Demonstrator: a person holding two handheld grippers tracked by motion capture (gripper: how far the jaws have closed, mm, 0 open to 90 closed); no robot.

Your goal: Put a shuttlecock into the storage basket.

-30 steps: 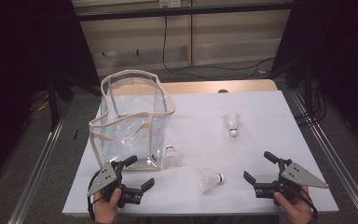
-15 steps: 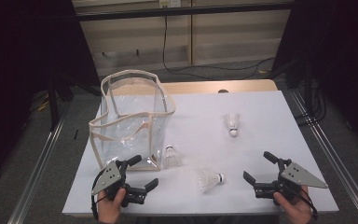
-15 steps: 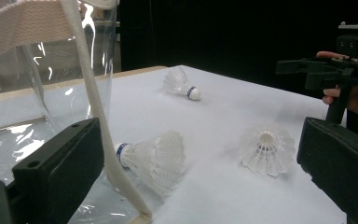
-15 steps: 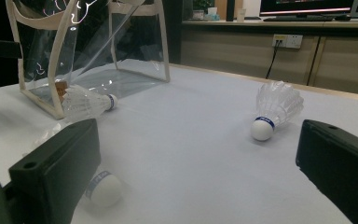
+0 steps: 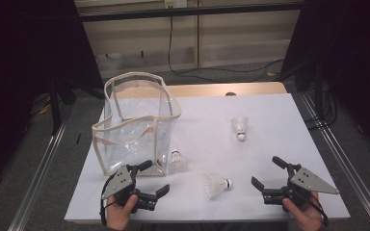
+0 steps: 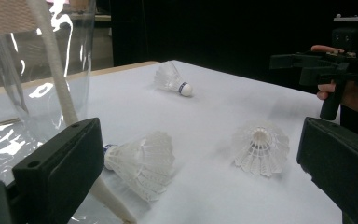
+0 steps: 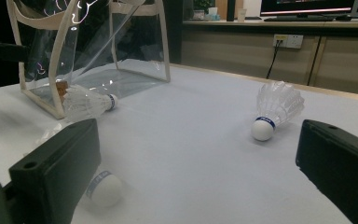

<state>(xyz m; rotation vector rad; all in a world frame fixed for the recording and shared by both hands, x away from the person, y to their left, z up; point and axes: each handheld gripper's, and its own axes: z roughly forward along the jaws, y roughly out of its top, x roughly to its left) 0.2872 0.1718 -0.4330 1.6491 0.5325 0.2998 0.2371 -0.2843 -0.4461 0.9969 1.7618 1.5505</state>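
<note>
Three white shuttlecocks lie on the white table (image 5: 279,120). One shuttlecock (image 5: 176,161) rests against the front corner of a clear plastic bag with beige trim (image 5: 135,120). A second shuttlecock (image 5: 217,186) lies near the front middle, and a third (image 5: 241,128) sits farther back on the right. My left gripper (image 5: 155,178) is open just in front of the bag, its jaws framing the nearest shuttlecock (image 6: 142,158) and the middle one (image 6: 261,148). My right gripper (image 5: 266,171) is open at the front right, with the middle shuttlecock's cork (image 7: 101,189) partly behind its left jaw.
The bag (image 7: 93,42) stands upright and open-topped at the table's left. The table's front edge is close under both hands. A wooden strip (image 5: 212,89) borders the far edge. Metal rails (image 5: 43,163) run along both sides on the floor.
My left gripper has shifted slightly to the right, toward the shuttlecock by the bag. The right gripper and the shuttlecocks have stayed put.
</note>
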